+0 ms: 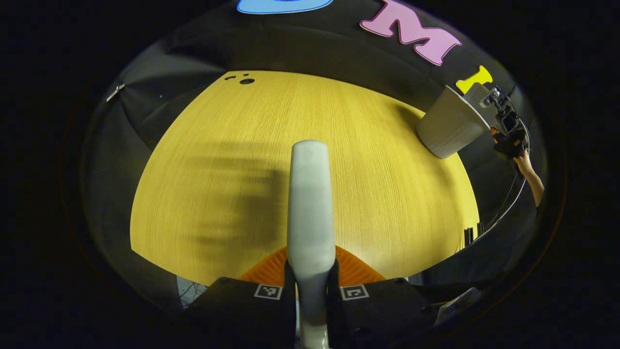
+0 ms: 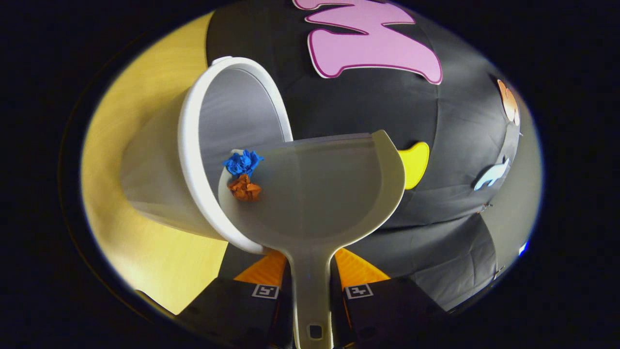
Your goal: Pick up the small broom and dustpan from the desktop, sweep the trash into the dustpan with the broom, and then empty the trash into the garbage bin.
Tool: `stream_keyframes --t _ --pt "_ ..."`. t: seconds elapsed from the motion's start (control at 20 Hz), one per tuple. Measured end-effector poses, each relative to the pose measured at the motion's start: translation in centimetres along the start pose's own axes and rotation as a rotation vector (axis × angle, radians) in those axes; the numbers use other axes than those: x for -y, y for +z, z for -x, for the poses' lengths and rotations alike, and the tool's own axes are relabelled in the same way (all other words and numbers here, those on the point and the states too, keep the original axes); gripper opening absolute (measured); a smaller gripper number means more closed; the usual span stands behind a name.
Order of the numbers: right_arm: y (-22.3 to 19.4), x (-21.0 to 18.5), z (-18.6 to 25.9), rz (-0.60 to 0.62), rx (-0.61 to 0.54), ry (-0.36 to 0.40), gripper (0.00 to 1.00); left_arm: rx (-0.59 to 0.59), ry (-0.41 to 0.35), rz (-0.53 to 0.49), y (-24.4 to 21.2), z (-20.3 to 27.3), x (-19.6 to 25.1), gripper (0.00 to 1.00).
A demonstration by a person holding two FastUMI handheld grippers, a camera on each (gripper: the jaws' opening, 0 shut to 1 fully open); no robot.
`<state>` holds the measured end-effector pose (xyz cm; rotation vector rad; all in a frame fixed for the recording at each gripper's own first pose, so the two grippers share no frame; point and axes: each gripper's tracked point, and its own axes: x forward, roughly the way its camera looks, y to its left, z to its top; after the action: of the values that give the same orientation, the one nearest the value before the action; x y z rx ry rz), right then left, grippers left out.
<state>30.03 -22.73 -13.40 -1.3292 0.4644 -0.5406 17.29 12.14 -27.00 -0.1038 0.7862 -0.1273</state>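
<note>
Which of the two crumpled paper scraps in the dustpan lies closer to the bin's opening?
The blue crumpled paper scrap: it sits at the pale plastic dustpan's front edge, against the white bin's mouth. The orange one lies just behind it.

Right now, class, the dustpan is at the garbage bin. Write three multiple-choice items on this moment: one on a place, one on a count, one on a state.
1. Where do the paper scraps lie?
A. In the dustpan, at its edge by the garbage bin
B. On the desktop
C. Under the bin

2. How many scraps lie in the dustpan?
A. One
B. Two
C. Four

3. How is the left tool set?
A. Open, holding nothing
B. Shut on the broom handle
C. Shut on the bin

Key: 1 A, the scraps sit on the pan at the bin's mouth. 2 B, a blue scrap and an orange scrap. 3 B, both fingers press on the handle.
</note>
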Motion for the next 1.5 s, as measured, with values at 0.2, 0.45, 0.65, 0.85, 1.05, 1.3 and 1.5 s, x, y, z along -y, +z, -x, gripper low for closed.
stream_keyframes --t 0.2,0.45,0.65,0.85,1.05,1.3,1.5 --pt "-0.2 0.1 0.2 0.028 -0.011 0.005 0.34 0.009 0.003 -0.011 0.1 0.2 0.2 0.29" --pt "-0.3 -0.1 0.2 -0.012 -0.012 0.042 0.34 0.014 0.003 0.002 -0.2 0.4 0.4 0.29" --pt "-0.1 -0.6 0.6 -0.077 -0.006 0.102 0.34 0.032 -0.003 0.014 0.2 0.4 0.7 0.29" --pt "0.2 -0.6 1.0 -0.239 -0.042 0.174 0.35 0.061 -0.003 0.020 1.3 0.9 0.7 0.29" --pt "1.2 1.4 2.0 -0.409 -0.031 0.202 0.35 0.090 -0.019 0.068 2.0 1.6 1.0 0.29" --pt "2.1 4.4 3.4 -0.600 -0.007 0.213 0.32 0.101 -0.013 0.073 1.8 2.0 0.9 0.29" --pt "2.9 7.0 5.4 -0.704 0.060 0.157 0.32 0.119 -0.003 0.066 1.7 2.5 1.2 0.29"
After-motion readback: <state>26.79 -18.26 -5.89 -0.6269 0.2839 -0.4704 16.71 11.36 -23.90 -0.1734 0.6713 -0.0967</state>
